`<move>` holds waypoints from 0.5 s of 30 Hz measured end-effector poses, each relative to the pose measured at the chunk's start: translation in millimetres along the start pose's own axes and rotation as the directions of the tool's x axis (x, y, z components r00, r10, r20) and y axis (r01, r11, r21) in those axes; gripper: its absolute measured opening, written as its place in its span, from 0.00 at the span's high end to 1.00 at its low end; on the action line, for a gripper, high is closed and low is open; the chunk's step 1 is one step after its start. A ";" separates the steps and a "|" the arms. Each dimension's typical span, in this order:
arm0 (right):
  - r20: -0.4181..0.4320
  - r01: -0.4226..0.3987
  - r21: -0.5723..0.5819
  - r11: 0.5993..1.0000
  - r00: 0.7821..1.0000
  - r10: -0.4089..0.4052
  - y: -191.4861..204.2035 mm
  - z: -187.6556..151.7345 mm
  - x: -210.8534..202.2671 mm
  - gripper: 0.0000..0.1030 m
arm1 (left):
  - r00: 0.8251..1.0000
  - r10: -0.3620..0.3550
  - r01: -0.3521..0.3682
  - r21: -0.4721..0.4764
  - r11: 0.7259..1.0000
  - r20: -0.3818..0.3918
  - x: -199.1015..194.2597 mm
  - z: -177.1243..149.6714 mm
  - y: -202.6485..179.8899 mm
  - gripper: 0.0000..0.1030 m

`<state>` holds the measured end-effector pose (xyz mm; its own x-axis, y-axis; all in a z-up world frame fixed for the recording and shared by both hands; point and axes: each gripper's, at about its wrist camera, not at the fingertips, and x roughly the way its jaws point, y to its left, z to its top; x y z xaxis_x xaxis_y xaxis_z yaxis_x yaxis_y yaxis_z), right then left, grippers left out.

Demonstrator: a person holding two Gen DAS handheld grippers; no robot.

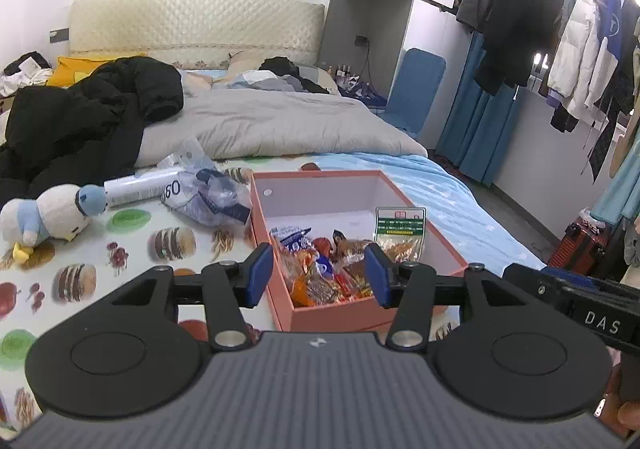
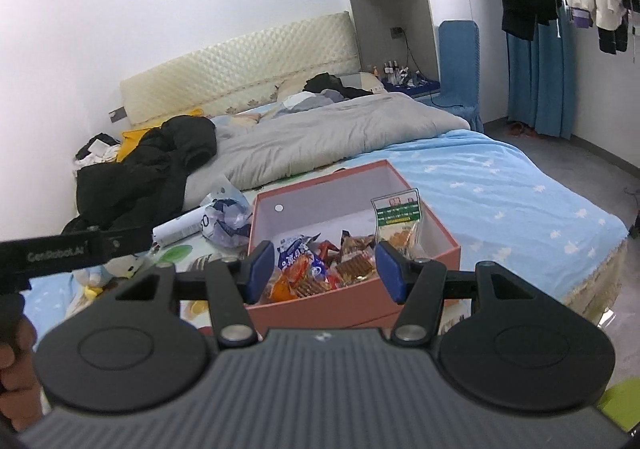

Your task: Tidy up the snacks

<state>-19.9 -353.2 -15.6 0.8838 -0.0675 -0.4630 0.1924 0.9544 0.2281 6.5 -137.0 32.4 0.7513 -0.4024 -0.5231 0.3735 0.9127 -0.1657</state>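
Hovering above the near end of the pink box (image 1: 400,181), the left gripper (image 1: 318,275) has its blue pads about half apart with nothing between them; the right gripper (image 2: 326,269), just beside it, stands the same, empty; the snacks (image 1: 328,273) lie heaped in the near half of the box on the bed (image 1: 460,201), one green-labelled packet (image 1: 400,233) leaning upright against the right wall; the likeliest slip, as I judge it, is a pinch on slick wrappers dragging several out at once, or a gripper knocking the leaning packet flat; the two grippers sit close enough to clash if both dive together; the plastic bag (image 1: 212,197) and plush toy (image 1: 48,217) lie outside, left of the box.
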 end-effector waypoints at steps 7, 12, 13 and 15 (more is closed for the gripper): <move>0.003 -0.007 -0.019 1.000 1.000 0.007 2.0 -10.6 -7.8 0.43 | 1.000 -0.005 0.005 0.001 1.000 -0.029 -0.4 -16.4 -2.2 0.45; -0.019 -0.023 -0.026 0.999 1.000 0.022 -1.7 -20.0 0.1 0.43 | 0.999 0.003 -0.003 -0.011 1.000 -0.034 6.9 -20.2 3.5 0.45; -0.016 -0.017 -0.029 0.999 1.000 0.017 -1.5 -21.4 1.0 0.43 | 1.000 0.007 -0.007 -0.013 1.000 -0.031 8.3 -19.9 5.4 0.45; -0.011 -0.021 -0.023 1.000 1.000 0.021 -3.9 -22.6 4.0 0.43 | 1.000 0.015 -0.015 -0.014 1.000 -0.027 11.5 -21.3 7.9 0.45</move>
<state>-26.7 -350.6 -37.7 0.8830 -0.0444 -0.4673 0.1640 0.9619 0.2185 6.5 -133.0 7.3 0.7414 -0.3870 -0.5482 0.3547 0.9195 -0.1694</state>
